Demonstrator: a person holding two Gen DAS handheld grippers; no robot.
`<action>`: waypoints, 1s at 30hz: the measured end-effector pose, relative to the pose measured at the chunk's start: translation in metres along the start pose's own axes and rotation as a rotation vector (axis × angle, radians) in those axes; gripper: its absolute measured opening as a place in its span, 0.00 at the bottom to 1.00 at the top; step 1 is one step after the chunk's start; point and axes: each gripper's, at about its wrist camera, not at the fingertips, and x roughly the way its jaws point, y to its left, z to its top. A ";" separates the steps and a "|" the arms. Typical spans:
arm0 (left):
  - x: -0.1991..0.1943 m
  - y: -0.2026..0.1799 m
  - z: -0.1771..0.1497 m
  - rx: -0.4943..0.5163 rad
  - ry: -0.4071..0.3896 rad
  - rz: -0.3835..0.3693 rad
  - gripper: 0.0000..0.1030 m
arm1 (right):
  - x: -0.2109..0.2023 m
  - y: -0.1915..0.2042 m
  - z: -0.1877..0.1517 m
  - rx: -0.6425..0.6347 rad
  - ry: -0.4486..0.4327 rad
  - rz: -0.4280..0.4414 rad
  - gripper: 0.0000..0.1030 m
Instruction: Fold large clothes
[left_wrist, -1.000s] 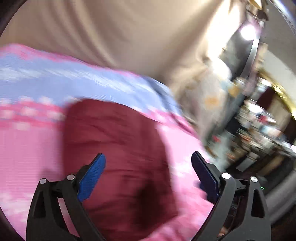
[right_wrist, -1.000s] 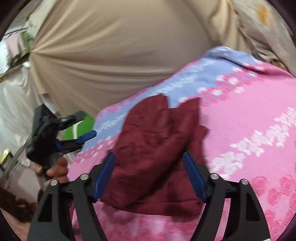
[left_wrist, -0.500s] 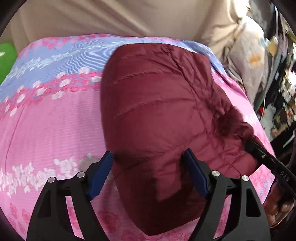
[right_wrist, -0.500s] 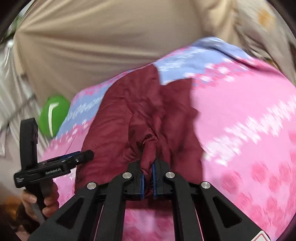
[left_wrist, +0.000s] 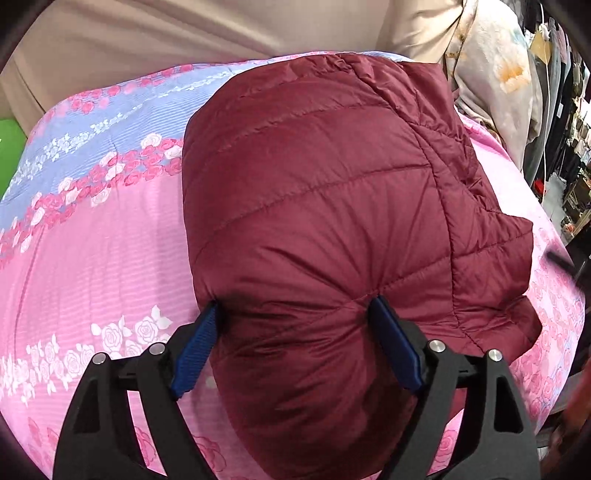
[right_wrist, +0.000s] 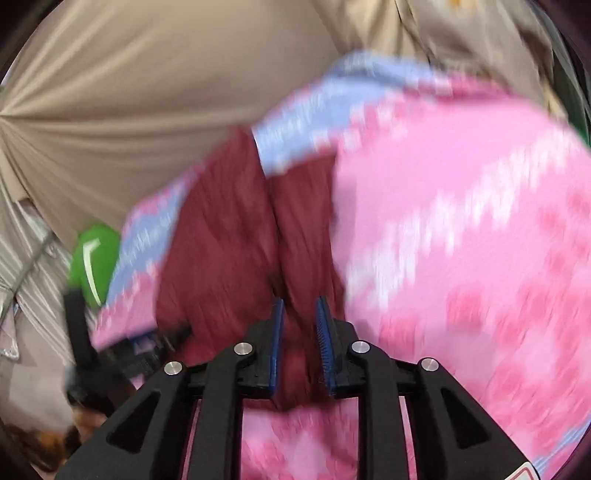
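While blur hides any writing | left gripper (left_wrist: 295, 314) wide, straddling maroon jacket (left_wrist: 332, 184) | right gripper (right_wrist: 299, 310) narrowly parted around jacket fold

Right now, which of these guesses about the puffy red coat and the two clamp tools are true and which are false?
1. The dark red quilted jacket lies on a pink and lilac floral bedsheet. True.
2. The left gripper has its jaws pinched fully together. False: they stand wide, pressing either side of a jacket bulge.
3. The right gripper holds a green ball. False: jacket fabric sits between its narrow jaws; the round green object lies apart, beyond the sheet.
4. Beige cloth hangs behind the bed. True.
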 end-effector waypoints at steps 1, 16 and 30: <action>0.001 -0.001 0.000 -0.001 -0.001 0.002 0.80 | -0.002 0.007 0.013 -0.023 -0.034 0.008 0.33; 0.003 -0.001 0.002 -0.021 0.001 0.001 0.87 | 0.137 0.036 0.066 -0.024 -0.011 -0.101 0.04; 0.009 0.008 0.008 -0.065 0.032 -0.048 0.92 | 0.105 0.045 0.069 -0.078 -0.046 -0.167 0.15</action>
